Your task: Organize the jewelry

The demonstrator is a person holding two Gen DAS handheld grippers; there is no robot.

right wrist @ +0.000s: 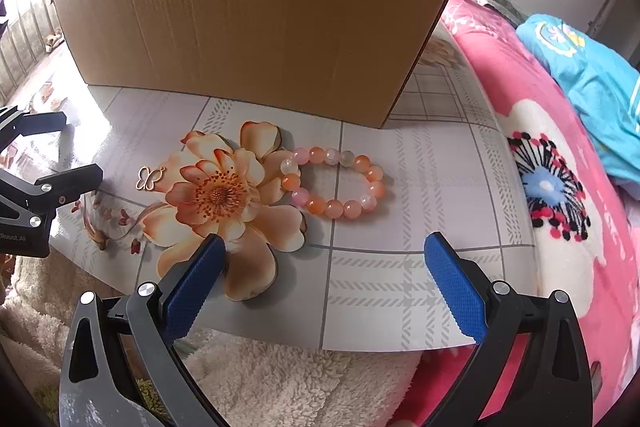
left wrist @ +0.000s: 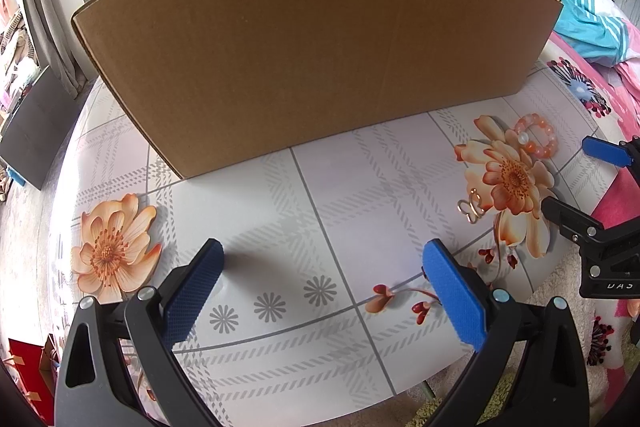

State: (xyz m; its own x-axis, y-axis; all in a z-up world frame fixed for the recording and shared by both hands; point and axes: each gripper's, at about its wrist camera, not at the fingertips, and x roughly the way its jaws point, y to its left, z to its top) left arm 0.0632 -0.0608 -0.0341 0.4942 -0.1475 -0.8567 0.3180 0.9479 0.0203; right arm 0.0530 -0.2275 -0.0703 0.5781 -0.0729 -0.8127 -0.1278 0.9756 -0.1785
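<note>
Right gripper: fingers spread wide, nothing between them, poised over the near edge of the bench, short of the bracelet.
Left gripper: fingers likewise apart and empty, over the bench's middle, left of both pieces.
Bead bracelet: flat on the bench, just right of the printed orange flower, touching its petals' edge; well short of the box.
Bracelet handling: probably light, beads hard, smooth and round, so likely to roll or slip out of a pinch; loop looks slack, will sag when lifted. Best hold judged across one side of the ring, one finger inside the loop, one outside.
Butterfly charm: thin gold outline lying flat, left of the flower, apart from the bracelet. Looks feather-light, stiff and low; hard to get under, edge pinch needed.
Cardboard box: upright at the far side, open top, inside hidden; likely destination.
</note>
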